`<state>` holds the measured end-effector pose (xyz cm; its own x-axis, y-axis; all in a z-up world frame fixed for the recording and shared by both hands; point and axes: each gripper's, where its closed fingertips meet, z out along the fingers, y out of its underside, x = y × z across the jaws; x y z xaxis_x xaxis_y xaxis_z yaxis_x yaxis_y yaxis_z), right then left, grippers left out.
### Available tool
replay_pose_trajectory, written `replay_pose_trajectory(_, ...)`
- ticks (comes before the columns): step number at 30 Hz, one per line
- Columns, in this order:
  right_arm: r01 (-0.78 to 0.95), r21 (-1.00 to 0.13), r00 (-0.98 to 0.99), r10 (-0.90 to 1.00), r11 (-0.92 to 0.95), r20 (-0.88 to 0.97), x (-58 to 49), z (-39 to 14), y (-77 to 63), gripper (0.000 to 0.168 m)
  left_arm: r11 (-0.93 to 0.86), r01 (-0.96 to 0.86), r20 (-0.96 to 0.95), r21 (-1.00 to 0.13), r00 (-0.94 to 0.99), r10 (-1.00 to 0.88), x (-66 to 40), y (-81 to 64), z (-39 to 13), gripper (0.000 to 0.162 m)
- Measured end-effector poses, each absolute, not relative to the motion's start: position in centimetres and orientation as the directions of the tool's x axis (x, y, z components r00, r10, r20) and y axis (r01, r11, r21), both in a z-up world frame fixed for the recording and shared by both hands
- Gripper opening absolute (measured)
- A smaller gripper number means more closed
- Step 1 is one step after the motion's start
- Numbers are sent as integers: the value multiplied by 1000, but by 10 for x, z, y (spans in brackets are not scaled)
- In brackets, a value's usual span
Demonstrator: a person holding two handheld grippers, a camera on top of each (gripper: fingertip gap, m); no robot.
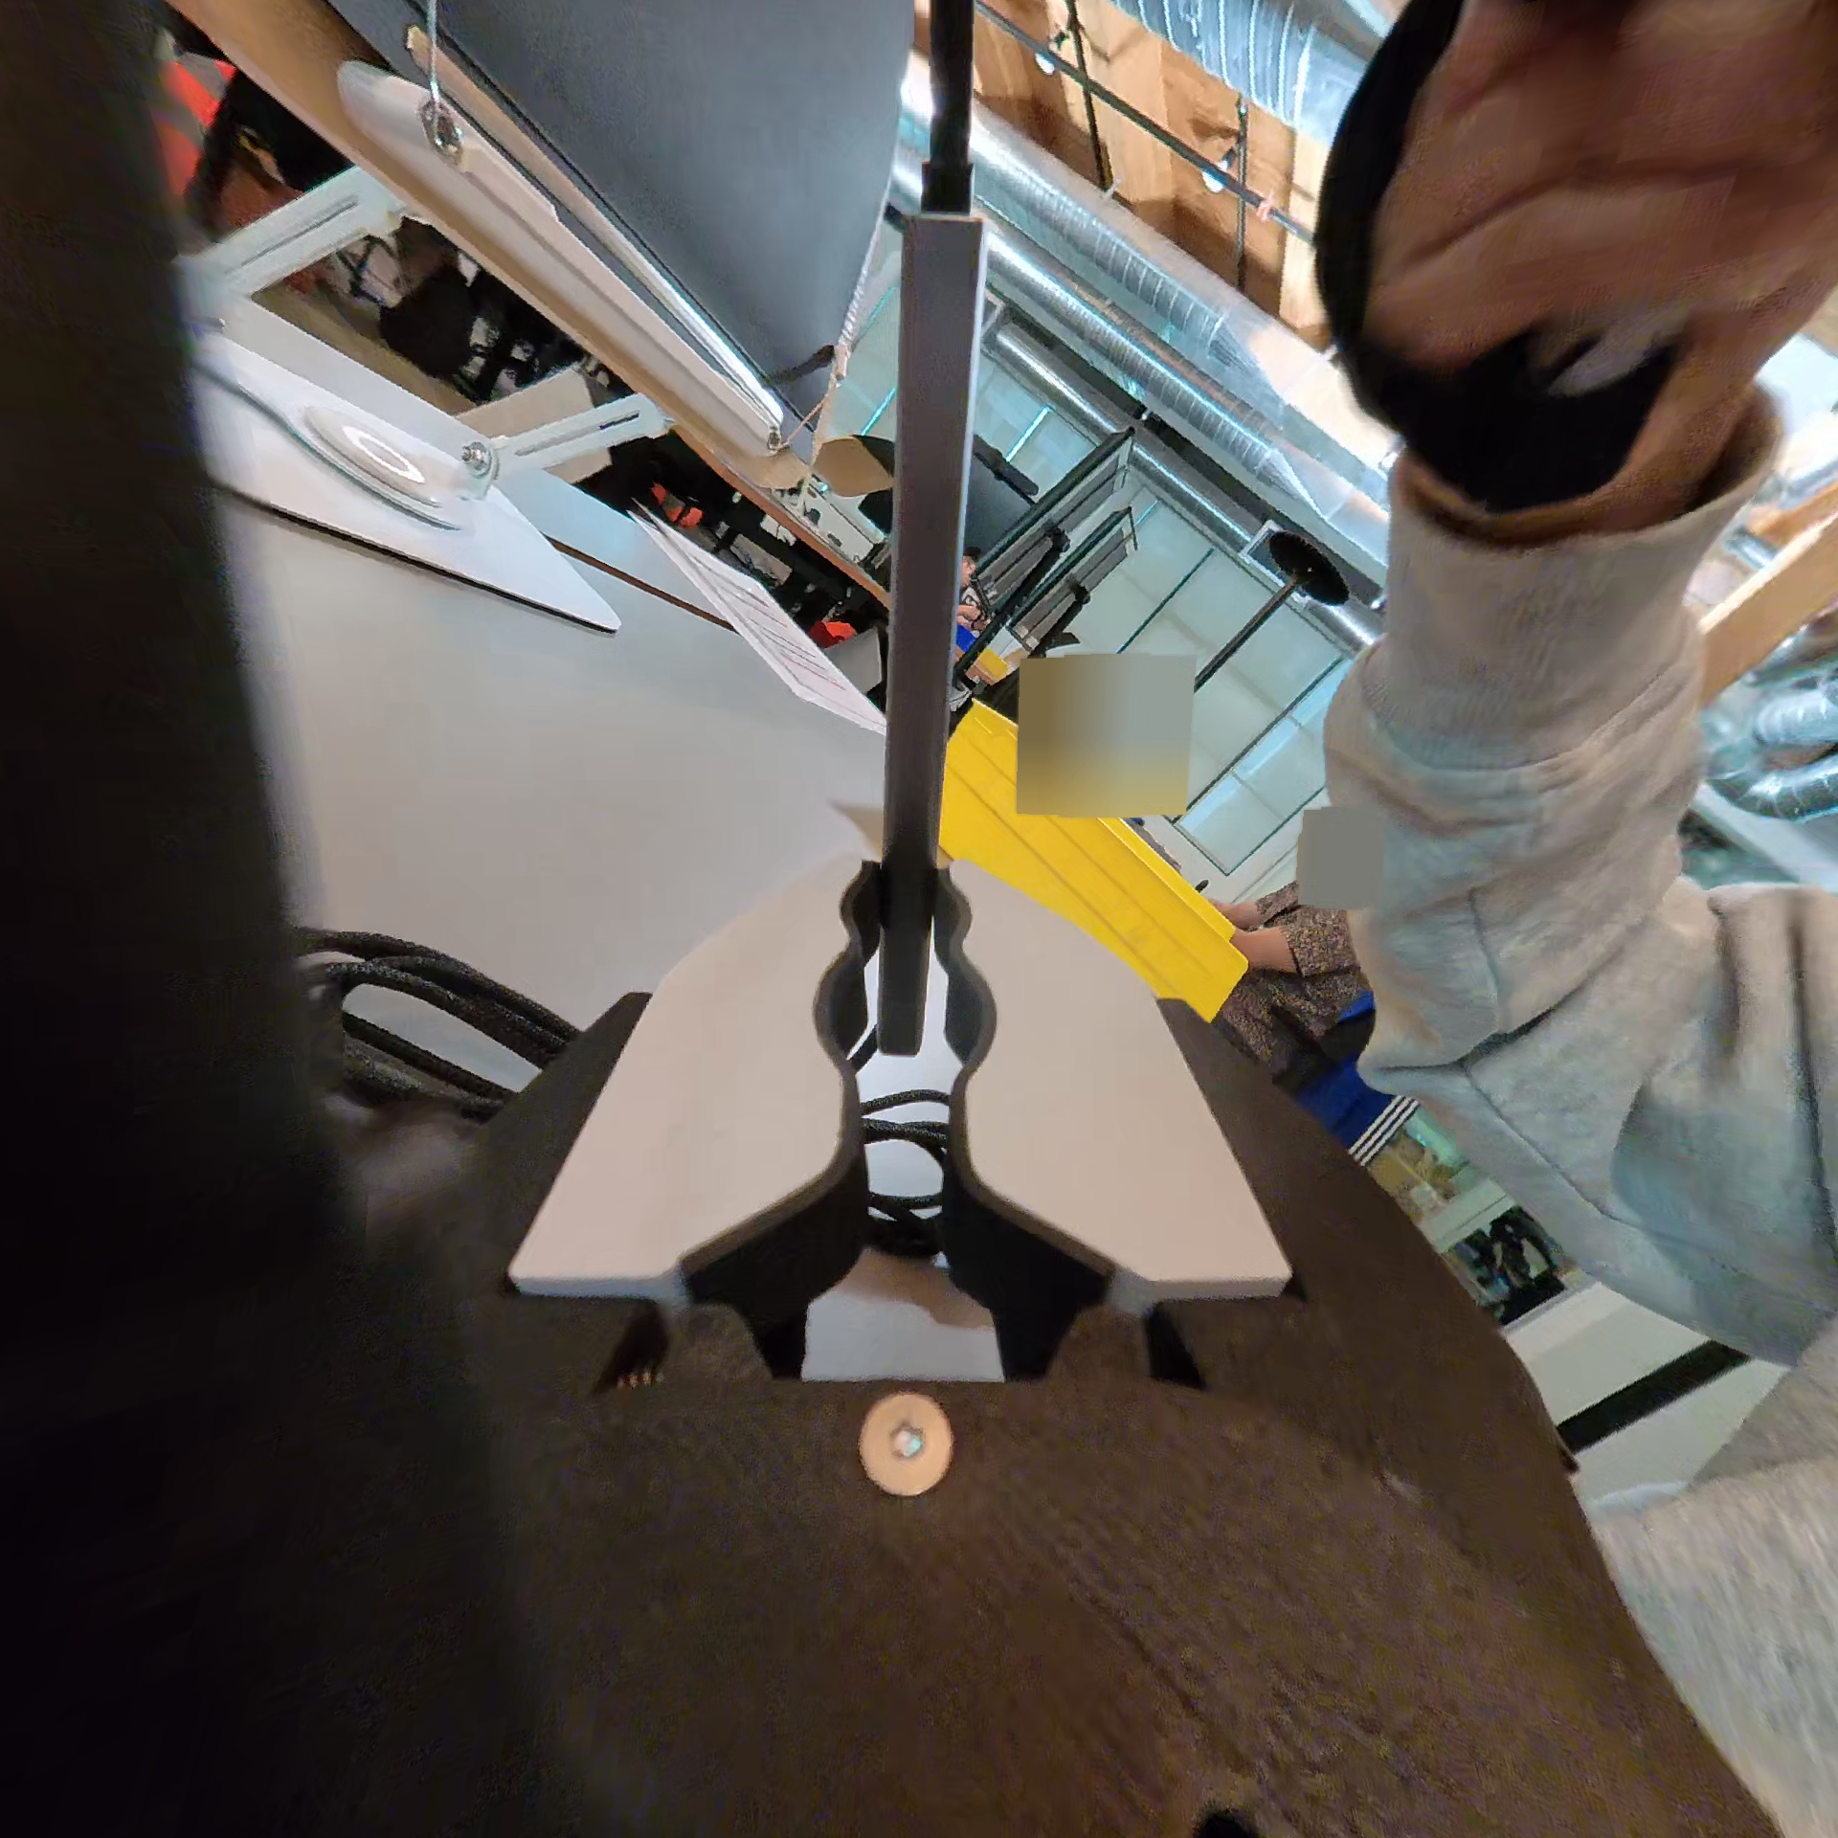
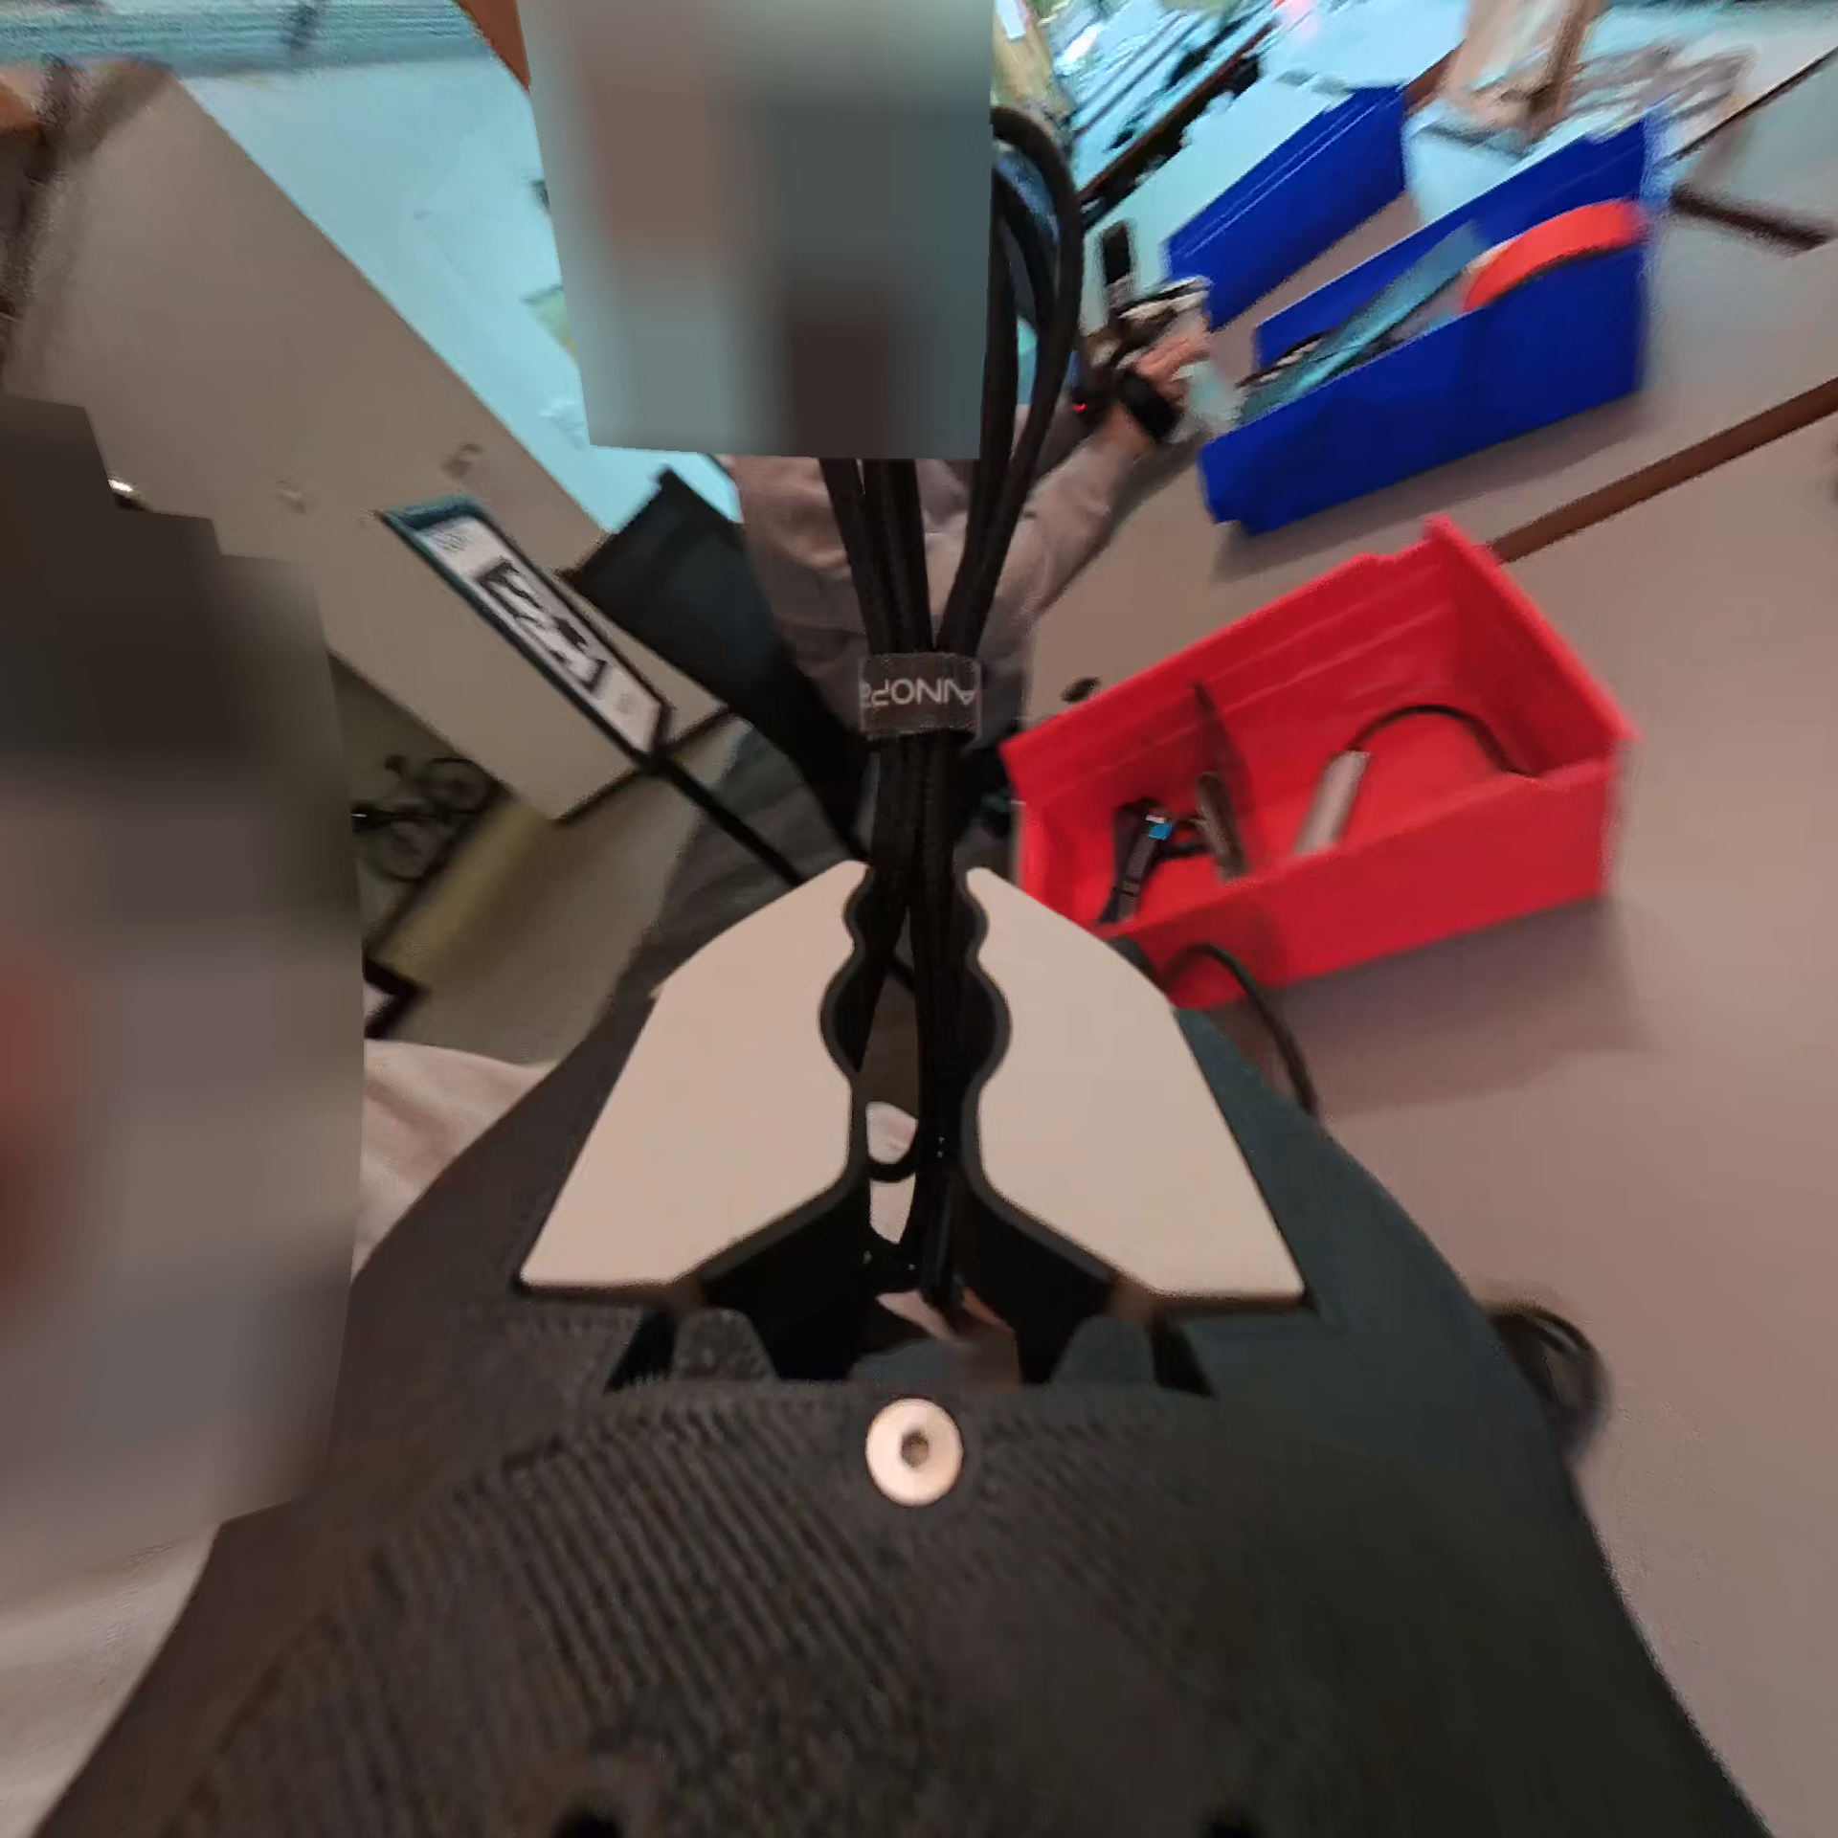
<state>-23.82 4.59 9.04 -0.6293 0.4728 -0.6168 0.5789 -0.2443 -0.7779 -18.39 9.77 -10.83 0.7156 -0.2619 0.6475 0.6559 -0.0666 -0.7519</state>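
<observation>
1. Overhead run silver ducts [image 1: 1144, 298] and wooden beams, seen from my left gripper [image 1: 907, 875], which is tilted steeply upward above a grey tabletop [image 1: 517, 756].
2. My left jaws are closed on a flat grey metal bar [image 1: 930, 557]. It stands upright between the tips, and a black cable [image 1: 950, 90] leaves its top end.
3. Near the bar's base lies a yellow bin [image 1: 1084, 875]; a white stand [image 1: 398, 477] and a sheet of paper [image 1: 766, 627] sit farther back on the tabletop.
4. Loops of black cord [image 1: 438, 1005] lie on the tabletop to the lower left of the jaws.
5. At upper right of the left view, a hand [image 1: 1591, 199] in a pale grey sleeve [image 1: 1552, 895] holds something black, too blurred to name.
6. My right gripper [image 2: 920, 880] has its jaws closed on a bundle of black braided cables [image 2: 920, 816], which runs out past the tips.
7. A dark strap [image 2: 917, 696] with writing wraps the bundle just beyond the tips.
8. To the right, a red bin [image 2: 1442, 855] rests on the tabletop, holding a divider, a silver adapter [image 2: 1328, 801] and cables.
9. Two blue bins [image 2: 1442, 398] sit farther back; one holds a red roll [image 2: 1552, 249].
10. A black-framed sign [image 2: 542, 617] leans at the left of the right view.
</observation>
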Motion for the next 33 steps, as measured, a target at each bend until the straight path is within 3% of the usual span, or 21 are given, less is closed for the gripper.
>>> replay_pose_trajectory(7,431,-891,-524,765,-139,-373,-146,35,126,13,-88,640,634,-763,716,-293,-175,98,-109,9)
replay_pose_trajectory(14,443,-895,-383,890,-56,-246,-68,-21,162,13,-94,614,610,-784,733,-301,-165,99,-110,9)
replay_pose_trajectory(21,418,-882,-361,931,219,60,-27,-56,172,13,-66,600,596,-797,765,-244,-164,97,-107,9)
replay_pose_trajectory(25,390,-788,-425,853,476,305,-17,-87,167,14,-67,589,587,-805,777,-229,-160,98,-106,9)
replay_pose_trajectory(30,307,-535,-572,602,787,558,-10,-125,153,19,-80,561,562,-824,794,-232,-153,99,-105,9)
replay_pose_trajectory(33,270,-401,-577,480,875,660,-12,-142,156,26,-83,563,565,-822,791,-236,-153,98,-105,9)
